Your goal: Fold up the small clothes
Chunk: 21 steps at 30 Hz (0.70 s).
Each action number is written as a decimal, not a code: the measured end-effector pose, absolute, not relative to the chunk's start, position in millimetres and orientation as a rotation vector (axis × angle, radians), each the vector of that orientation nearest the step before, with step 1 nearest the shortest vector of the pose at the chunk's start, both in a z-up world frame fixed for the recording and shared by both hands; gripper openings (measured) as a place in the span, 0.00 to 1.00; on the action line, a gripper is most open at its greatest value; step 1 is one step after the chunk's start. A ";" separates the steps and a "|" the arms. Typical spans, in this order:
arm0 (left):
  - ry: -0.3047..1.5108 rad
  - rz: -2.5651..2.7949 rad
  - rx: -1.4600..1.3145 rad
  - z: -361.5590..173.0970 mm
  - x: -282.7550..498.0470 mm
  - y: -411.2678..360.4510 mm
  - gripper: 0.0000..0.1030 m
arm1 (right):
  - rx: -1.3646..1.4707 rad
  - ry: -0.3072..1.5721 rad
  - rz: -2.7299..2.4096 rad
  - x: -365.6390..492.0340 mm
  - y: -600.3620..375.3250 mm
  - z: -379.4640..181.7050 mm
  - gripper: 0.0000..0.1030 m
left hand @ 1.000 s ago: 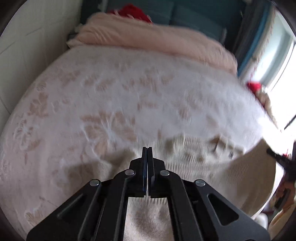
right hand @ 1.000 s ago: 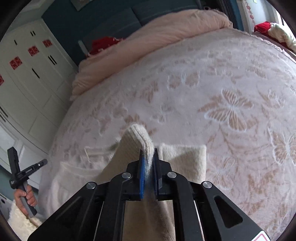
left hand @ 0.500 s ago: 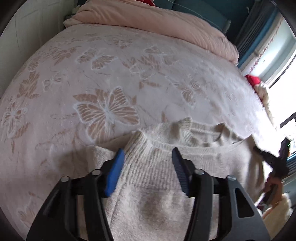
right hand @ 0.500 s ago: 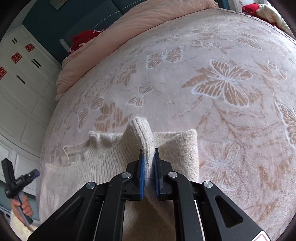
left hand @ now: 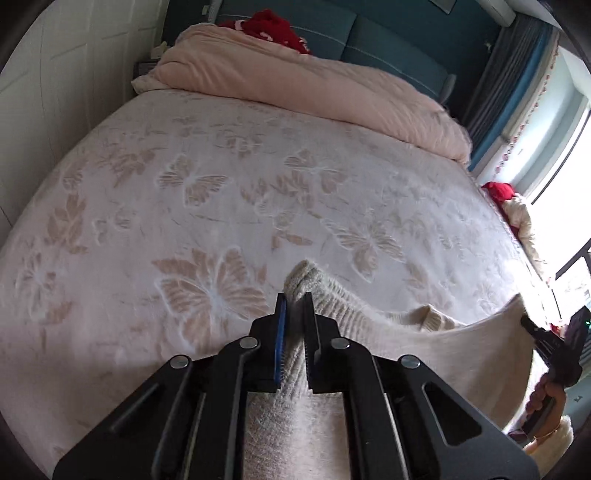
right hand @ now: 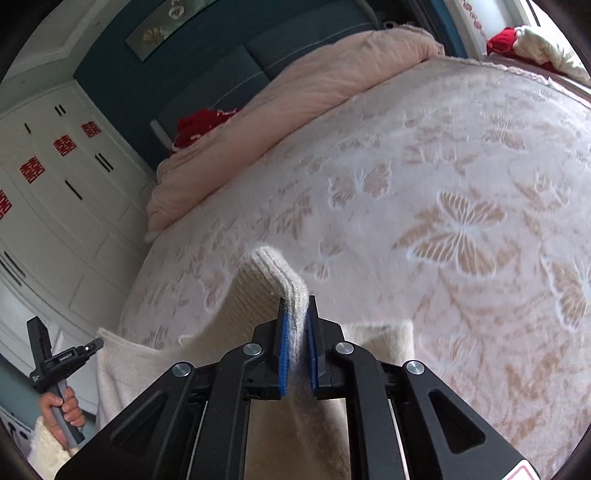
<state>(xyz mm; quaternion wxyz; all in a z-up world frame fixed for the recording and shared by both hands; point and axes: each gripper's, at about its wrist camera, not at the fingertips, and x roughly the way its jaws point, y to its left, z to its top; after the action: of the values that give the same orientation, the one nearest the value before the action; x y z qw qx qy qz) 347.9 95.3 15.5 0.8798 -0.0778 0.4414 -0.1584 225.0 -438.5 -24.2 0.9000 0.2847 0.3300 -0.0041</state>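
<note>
A cream knit sweater (left hand: 424,343) hangs stretched between my two grippers above the bed. My left gripper (left hand: 294,299) is shut on one ribbed corner of the sweater, which sticks out past the fingertips. My right gripper (right hand: 296,302) is shut on the other ribbed corner of the sweater (right hand: 255,295). The rest of the cloth drapes down toward me and hides the bed's near edge. The right gripper also shows at the right edge of the left wrist view (left hand: 554,343); the left one shows at the lower left of the right wrist view (right hand: 62,362).
The bed carries a pale pink butterfly-pattern blanket (left hand: 229,206). A rolled peach duvet (left hand: 314,88) lies along the teal headboard with a red item (left hand: 273,29). Red and cream clothes (left hand: 513,206) sit at the window side. White wardrobe doors (right hand: 44,192) stand on the other side.
My left gripper was open around the sweater's edge half a second ago and has shut on it. Both grippers have lifted the sweater off the blanket.
</note>
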 end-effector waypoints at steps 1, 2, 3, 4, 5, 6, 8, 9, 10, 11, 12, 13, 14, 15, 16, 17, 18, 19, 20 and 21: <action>0.954 -0.297 -0.126 5.4 355.8 92.0 0.07 | 0.584 0.740 -0.035 235.6 -441.3 -36.7 0.08; 1.001 -0.258 -0.092 -12.9 365.3 88.4 0.08 | 0.567 0.817 -0.061 247.8 -442.3 -56.6 0.08; 1.067 -0.227 -0.081 -37.8 373.5 86.9 0.08 | 0.551 0.890 -0.082 256.3 -443.2 -76.8 0.08; 1.125 -0.204 -0.083 -58.0 378.1 88.1 0.08 | 0.537 0.957 -0.102 263.0 -442.8 -94.3 0.08; 1.157 -0.173 -0.089 -74.2 378.2 90.1 0.08 | 0.533 0.983 -0.108 264.5 -443.6 -103.2 0.09; 1.137 -0.172 -0.123 -74.8 372.7 93.4 0.09 | 0.548 0.942 -0.113 259.8 -444.4 -96.2 0.13; 1.082 -0.199 -0.182 -59.8 359.9 98.8 0.13 | 0.561 0.867 -0.116 248.8 -443.9 -73.8 0.15; 1.070 -0.209 -0.184 -49.3 352.5 99.1 0.13 | 0.528 0.829 -0.122 239.6 -440.0 -56.5 0.17; 1.051 -0.209 -0.173 -39.9 345.1 98.9 0.13 | 0.495 0.801 -0.117 231.4 -434.8 -43.3 0.18; 1.000 -0.206 -0.150 -25.1 333.3 97.5 0.12 | 0.453 0.774 -0.107 220.2 -425.0 -29.0 0.22; 0.967 -0.210 -0.136 -14.1 323.3 94.7 0.13 | 0.432 0.763 -0.093 213.0 -415.7 -21.0 0.22; 0.937 -0.219 -0.131 -3.1 313.1 91.6 0.14 | 0.423 0.756 -0.059 205.8 -403.1 -15.8 0.22; 0.907 -0.245 -0.140 7.2 300.4 84.3 0.19 | 0.423 0.761 -0.007 201.9 -386.7 -14.5 0.22; 0.903 -0.273 -0.155 10.9 291.3 77.9 0.24 | 0.422 0.784 0.065 199.4 -364.2 -17.8 0.21; 0.914 -0.300 -0.174 10.6 283.8 70.9 0.25 | 0.414 0.817 0.129 199.2 -341.7 -24.5 0.20; 0.951 -0.343 -0.194 3.8 275.9 59.1 0.25 | 0.404 0.853 0.192 200.2 -318.9 -32.9 0.16; 0.987 -0.375 -0.197 -4.6 270.3 49.8 0.26 | 0.369 0.898 0.266 202.8 -287.5 -47.2 0.15; 1.020 -0.385 -0.185 -16.0 265.8 40.1 0.26 | 0.326 0.932 0.298 205.6 -264.4 -57.8 0.15; 1.066 -0.369 -0.151 -36.5 263.6 29.3 0.26 | 0.288 0.970 0.317 209.3 -247.3 -68.9 0.15; 1.105 -0.349 -0.122 -56.5 265.2 22.3 0.26 | 0.246 1.026 0.325 219.4 -231.2 -86.5 0.11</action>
<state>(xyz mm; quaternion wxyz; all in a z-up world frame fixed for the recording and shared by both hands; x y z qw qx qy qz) 265.2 22.3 -56.5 0.8350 -0.0577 0.5218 -0.1649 219.4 -231.2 -86.5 0.8516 0.1169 0.4872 0.1541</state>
